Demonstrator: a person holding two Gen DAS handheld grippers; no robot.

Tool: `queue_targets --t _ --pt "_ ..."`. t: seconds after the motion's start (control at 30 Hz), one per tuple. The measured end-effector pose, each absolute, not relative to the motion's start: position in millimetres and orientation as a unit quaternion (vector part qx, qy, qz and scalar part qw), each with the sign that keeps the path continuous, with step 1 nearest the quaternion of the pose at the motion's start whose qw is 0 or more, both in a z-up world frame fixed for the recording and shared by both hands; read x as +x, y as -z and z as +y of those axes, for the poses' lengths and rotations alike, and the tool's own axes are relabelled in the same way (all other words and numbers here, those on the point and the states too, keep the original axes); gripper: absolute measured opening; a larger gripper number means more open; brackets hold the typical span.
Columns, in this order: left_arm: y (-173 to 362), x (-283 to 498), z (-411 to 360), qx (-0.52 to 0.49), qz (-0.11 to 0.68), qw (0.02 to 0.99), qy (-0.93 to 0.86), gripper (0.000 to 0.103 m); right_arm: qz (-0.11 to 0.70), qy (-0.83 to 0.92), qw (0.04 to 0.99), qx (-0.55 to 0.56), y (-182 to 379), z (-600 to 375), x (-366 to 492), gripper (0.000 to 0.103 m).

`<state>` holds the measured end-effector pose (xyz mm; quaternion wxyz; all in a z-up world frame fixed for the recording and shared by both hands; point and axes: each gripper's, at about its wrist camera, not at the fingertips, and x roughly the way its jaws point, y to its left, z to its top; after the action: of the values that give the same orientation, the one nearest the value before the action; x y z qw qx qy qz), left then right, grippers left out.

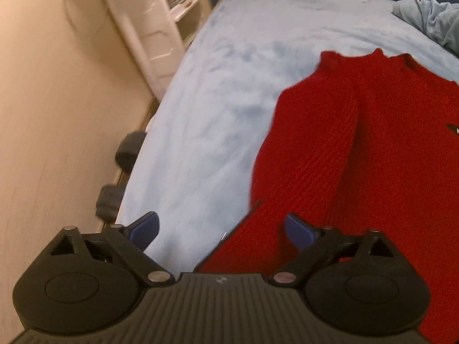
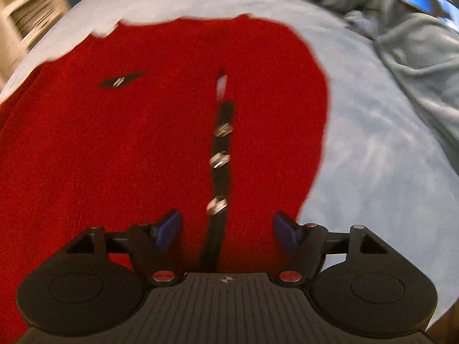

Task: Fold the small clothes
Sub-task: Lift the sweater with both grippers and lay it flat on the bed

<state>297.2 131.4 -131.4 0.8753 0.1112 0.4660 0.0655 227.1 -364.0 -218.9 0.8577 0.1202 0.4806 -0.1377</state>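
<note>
Red knit cardigan [image 2: 129,149] — soft, limp, fairly thick wool by the look; judged light but floppy, will sag and drag on the fleecy bedcover [image 1: 218,120] rather than slide. Best taken at an edge or a sleeve end, pinching both layers, not mid-panel. Avoid clamping on the buttons.

Looks: bright red, ribbed knit. Dark placket [image 2: 221,189] runs up the front with three shiny metal buttons; a small dark badge [image 2: 122,81] on the chest. Left sleeve [image 1: 309,149] lies laid over the body, neckline at the far end.

Where: spread flat on the pale blue bed, a rumpled grey-blue blanket [image 2: 416,43] beyond it.

Left claw [image 1: 222,229]: pads spread wide, nothing between them, over the cardigan's near edge.
Right claw [image 2: 226,230]: parted, empty, straddling the placket above the lowest button. Motion blur in both views.
</note>
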Motion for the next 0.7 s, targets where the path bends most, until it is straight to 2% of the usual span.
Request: queue_targets --t 0.03,0.07,0.13,0.27,0.33,0.4,0.47,0.53,0.7 --pt "133 291 135 0.114 0.471 0.872 -0.068 0.099 0.477 0.141 0.863 0.090 220 -359 229 0.041" --pt "135 290 138 0.117 0.480 0.867 -0.069 0.099 0.482 0.149 0.861 0.063 221 -359 234 0.020" --pt "138 287 145 0.121 0.493 0.859 -0.064 0.099 0.483 0.138 0.857 0.115 211 -379 237 0.008" --pt "138 296 148 0.108 0.496 0.859 -0.067 0.100 0.448 0.200 0.868 0.076 173 -422 236 0.008" --pt "139 294 148 0.107 0.500 0.857 -0.069 0.101 0.417 0.296 0.858 0.046 155 -460 242 0.009" --pt "141 296 147 0.115 0.507 0.852 -0.068 0.101 0.388 0.411 0.824 0.040 143 -499 246 0.021" --pt "143 299 145 0.118 0.510 0.850 -0.059 0.101 0.371 0.462 0.804 0.057 135 -520 247 0.052" --pt "144 298 144 0.119 0.512 0.850 -0.042 0.103 0.365 0.427 0.823 0.090 132 -514 241 0.058" --pt "152 300 139 0.130 0.535 0.835 -0.006 0.103 0.380 0.298 0.870 0.098 140 -422 201 0.059"
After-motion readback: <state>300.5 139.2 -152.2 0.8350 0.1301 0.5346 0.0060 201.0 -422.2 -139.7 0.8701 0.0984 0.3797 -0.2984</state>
